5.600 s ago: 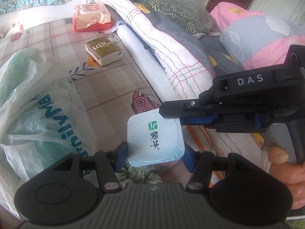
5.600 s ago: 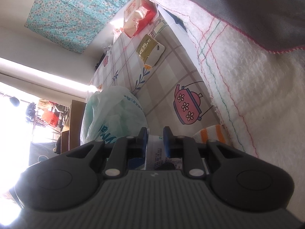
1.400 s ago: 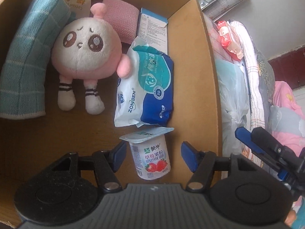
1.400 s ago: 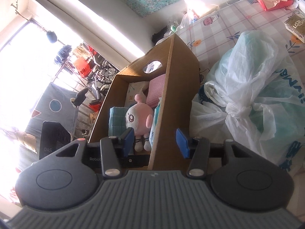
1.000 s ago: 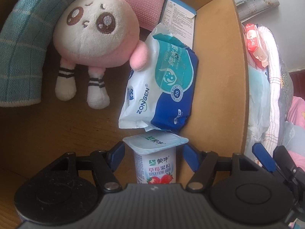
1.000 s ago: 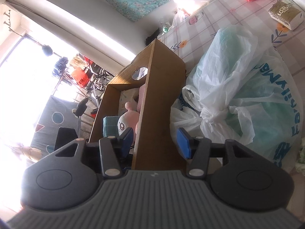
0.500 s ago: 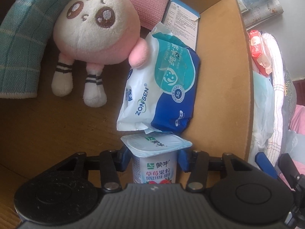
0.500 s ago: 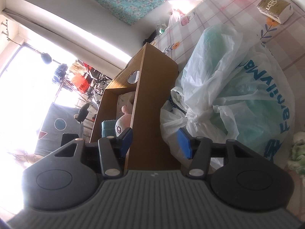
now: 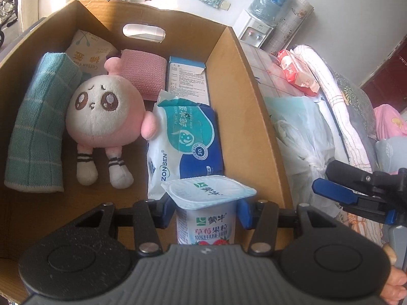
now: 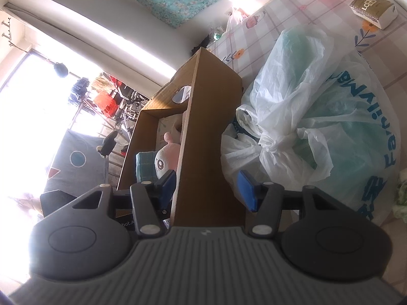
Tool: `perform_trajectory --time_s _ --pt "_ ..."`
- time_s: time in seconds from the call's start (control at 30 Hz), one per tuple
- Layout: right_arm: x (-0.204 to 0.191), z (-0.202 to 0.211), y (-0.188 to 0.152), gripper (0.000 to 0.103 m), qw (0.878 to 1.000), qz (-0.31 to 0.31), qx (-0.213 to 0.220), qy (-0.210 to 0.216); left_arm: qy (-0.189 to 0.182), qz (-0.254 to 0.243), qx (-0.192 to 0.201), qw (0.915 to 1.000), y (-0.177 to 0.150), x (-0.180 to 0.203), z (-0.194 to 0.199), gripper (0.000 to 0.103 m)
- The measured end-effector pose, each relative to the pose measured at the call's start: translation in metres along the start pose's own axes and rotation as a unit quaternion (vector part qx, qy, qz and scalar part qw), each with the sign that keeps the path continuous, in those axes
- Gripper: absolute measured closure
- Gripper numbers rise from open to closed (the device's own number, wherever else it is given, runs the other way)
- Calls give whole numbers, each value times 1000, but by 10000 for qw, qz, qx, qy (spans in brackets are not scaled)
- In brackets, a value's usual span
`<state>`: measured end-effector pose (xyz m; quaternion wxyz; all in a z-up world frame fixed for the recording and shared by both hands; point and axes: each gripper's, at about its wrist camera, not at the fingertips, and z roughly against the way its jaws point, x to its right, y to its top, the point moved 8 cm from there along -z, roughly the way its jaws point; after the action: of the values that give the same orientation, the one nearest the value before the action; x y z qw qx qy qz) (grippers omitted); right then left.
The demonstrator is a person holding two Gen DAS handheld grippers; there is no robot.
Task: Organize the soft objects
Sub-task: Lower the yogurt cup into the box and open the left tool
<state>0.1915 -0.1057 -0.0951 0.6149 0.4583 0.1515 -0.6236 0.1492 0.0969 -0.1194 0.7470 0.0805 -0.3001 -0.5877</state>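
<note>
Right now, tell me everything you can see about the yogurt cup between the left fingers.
The white plastic strawberry yogurt cup stands upright with its foil lid sealed, green logo on top, and strawberry artwork low on its side. The left gripper is closed on it, blue fingers pressing both sides below the rim. It sits inside the brown cardboard box, just in front of the blue-and-white wet wipes pack.

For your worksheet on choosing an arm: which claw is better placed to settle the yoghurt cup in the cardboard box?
Left. The left claw is shut on the yoghurt cup inside the cardboard box; the right claw is open, straddling its wall.
</note>
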Motion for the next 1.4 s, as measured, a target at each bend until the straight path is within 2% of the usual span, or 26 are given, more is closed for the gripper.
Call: perform_trajectory --time_s 0.1,0.17,0.33,0.5,0.63,0.73,0.87,1.0,1.13,1.4 --pt "0 1 0 49 10000 -4 24 -45 -21 119 -3 9999 -2 -2 -1 53" --pt "-3 2 0 49 10000 22 29 -44 -9 37 142 9999 -1 0 1 53" --pt "-22 1 8 48 9995 116 -90 276 113 -561 924 9941 -4 11 30 53" --pt "-59 -19 13 48 9929 15 -678 974 -110 -727 1480 9862 -5 21 62 53" --pt "-79 -43 12 48 9913 296 -1001 797 -175 -869 1855 9786 -6 25 84 53" --pt "-86 -59 9 48 9888 284 -1245 768 -227 -978 2015 9743 -7 25 94 53" --pt "-91 -75 0 58 9850 234 -1523 773 -317 -1026 2012 9736 -9 22 95 53" --pt "-96 -81 -10 81 9821 357 -1687 762 -353 -1044 1872 9761 -13 17 88 53" --pt "-101 -83 -14 82 9821 716 -1664 512 -382 -1049 1725 9787 -15 12 81 53" --pt "-98 -87 -19 83 9784 1227 -1663 34 -353 -1015 1024 9889 -25 4 54 52"
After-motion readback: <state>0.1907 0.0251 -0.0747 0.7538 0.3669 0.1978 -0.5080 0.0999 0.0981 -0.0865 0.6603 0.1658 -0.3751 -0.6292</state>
